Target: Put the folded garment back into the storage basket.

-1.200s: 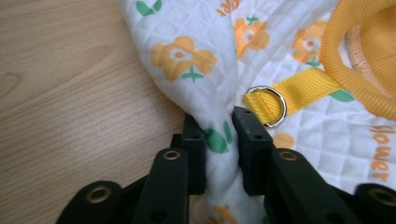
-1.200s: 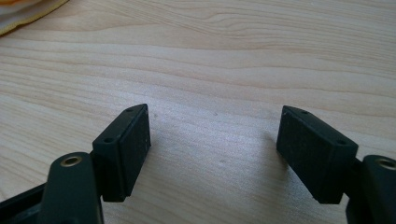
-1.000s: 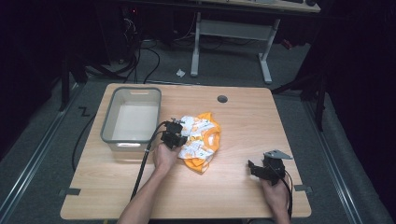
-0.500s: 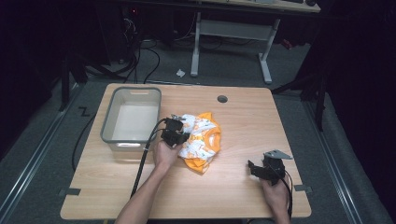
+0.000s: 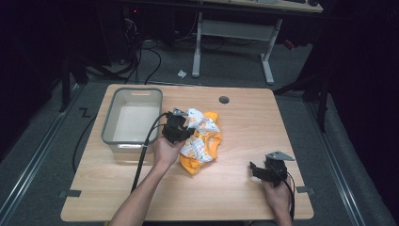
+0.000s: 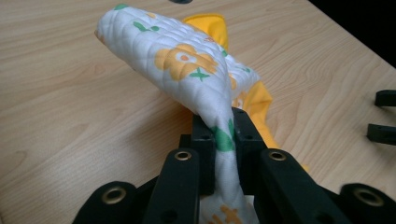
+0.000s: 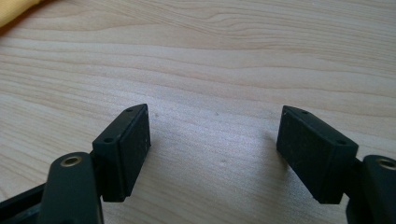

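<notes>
Cloth pinched and part-lifted at frame centre, bin not yet reached.

Quilted floral cloth [image 6: 187, 70] is clamped between the jaws of the left gripper [image 5: 181, 129]; its yellow remainder is seen resting on the table [image 5: 235, 197]. The grey bin [image 5: 133, 96] at centre left is judged the likely destination. The right gripper [image 7: 212, 140], lower right in the high view, is held with its 2 jaws apart, gripping nothing.

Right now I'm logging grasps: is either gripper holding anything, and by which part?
The left gripper pinches the floral quilted cloth by a bunched fold; the right gripper holds nothing.
</notes>
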### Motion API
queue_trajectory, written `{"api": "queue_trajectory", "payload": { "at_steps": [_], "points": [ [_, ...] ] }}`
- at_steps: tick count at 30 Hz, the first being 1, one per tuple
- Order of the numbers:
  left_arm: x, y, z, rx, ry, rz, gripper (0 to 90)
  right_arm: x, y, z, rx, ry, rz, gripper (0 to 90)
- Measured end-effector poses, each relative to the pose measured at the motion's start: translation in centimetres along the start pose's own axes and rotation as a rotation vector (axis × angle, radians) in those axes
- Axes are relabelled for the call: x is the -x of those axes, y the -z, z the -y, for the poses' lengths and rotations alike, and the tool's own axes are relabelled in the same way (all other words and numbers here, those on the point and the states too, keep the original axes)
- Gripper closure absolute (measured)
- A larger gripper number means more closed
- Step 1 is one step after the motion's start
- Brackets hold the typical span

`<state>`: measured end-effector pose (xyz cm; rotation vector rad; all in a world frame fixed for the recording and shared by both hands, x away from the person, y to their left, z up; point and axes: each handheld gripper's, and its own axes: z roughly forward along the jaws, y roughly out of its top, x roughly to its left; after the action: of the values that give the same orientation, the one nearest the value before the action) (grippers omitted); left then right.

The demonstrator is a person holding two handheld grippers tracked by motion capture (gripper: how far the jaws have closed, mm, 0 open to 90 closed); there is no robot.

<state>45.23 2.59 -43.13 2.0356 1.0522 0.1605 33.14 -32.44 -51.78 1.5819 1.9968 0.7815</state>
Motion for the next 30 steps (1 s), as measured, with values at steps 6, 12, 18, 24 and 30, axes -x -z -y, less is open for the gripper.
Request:
{"api": "queue_trajectory", "payload": {
  "at_steps": [6, 12, 18, 24, 30],
  "points": [
    [0.5, 1.1, -0.8, 0.0, -0.041, -0.004, 82.4, 0.0, 0.0, 0.0, 0.0, 0.0, 0.0, 26.2],
    [0.7, 2.0, -1.4, 0.009, -0.052, 0.005, 82.5, 0.0, 0.0, 0.0, 0.0, 0.0, 0.0, 26.2],
    [0.7, 3.2, -2.2, 0.03, -0.055, 0.012, 82.6, 0.0, 0.0, 0.0, 0.0, -0.001, 0.0, 26.2],
    [0.8, 4.3, -2.9, 0.045, -0.064, 0.004, 82.6, 0.0, 0.0, 0.0, 0.0, 0.0, 0.0, 26.2],
    [0.4, 5.1, -3.2, 0.055, -0.052, 0.006, 82.7, 0.0, 0.0, 0.0, 0.0, 0.0, -0.001, 26.2]
  ]
}}
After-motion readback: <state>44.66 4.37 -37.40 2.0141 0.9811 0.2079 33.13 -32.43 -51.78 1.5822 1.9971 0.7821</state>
